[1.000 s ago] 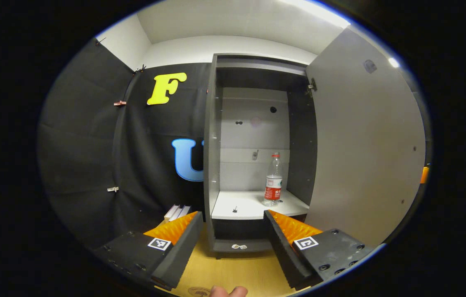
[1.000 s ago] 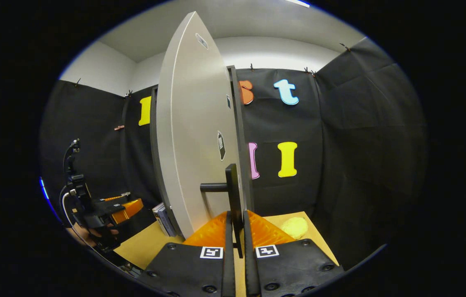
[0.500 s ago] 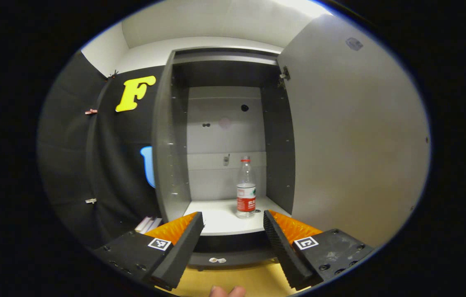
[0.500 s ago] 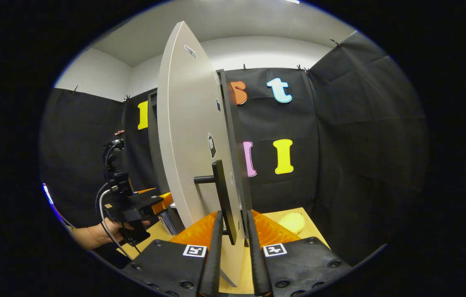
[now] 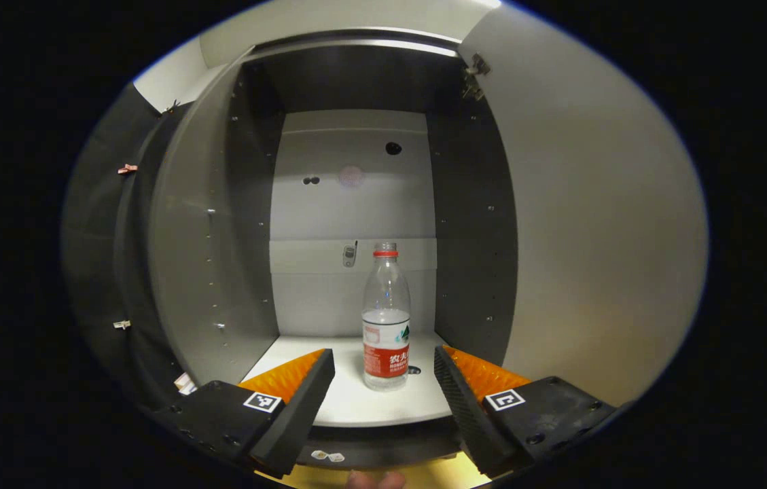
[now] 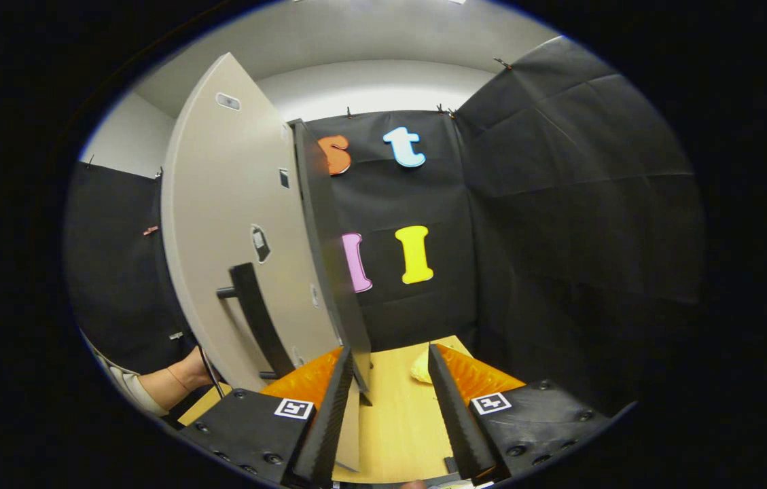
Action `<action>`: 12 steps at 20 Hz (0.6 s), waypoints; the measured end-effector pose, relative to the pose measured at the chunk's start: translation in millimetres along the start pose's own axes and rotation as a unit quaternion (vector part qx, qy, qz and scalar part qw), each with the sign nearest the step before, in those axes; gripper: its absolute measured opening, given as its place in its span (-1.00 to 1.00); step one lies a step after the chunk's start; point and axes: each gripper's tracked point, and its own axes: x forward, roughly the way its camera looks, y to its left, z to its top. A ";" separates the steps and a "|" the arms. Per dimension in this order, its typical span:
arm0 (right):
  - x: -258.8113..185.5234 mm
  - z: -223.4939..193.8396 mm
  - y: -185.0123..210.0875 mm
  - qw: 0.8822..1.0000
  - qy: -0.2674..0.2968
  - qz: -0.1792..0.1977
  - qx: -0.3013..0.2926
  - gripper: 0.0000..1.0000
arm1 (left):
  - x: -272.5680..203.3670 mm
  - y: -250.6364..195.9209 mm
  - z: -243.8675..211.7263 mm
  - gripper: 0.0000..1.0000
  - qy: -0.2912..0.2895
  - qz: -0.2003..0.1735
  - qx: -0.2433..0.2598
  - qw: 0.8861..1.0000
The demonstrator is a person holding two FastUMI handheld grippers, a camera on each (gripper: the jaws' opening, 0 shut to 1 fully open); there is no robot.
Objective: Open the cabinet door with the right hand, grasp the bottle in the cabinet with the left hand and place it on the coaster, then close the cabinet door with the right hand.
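Both spread — left hand-held gripper (image 5: 383, 370) faces the bottle (image 5: 386, 318); right hand-held gripper (image 6: 386, 370) beside the door (image 6: 240, 224).

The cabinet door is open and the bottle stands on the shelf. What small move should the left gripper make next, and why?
Probably ease the left gripper straight forward until its fingers flank the bottle, then close. The fingers are spread wide and the bottle stands upright on the shelf, centred in the gap but beyond the fingertips. The cabinet door is swung clear to the side.
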 end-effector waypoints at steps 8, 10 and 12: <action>15.8 -12.1 -31.6 0.999 0.002 -0.027 -0.024 1.00 | 85.9 7.5 -1.4 0.87 0.003 0.017 -0.004 1.000; 16.0 -16.6 -39.3 0.999 0.009 -0.033 -0.033 0.95 | 102.3 9.2 0.3 0.86 -0.001 0.017 0.003 1.000; 16.2 -20.3 -44.5 0.999 0.017 -0.037 -0.025 0.96 | 116.3 13.5 1.7 0.86 -0.004 0.022 0.010 1.000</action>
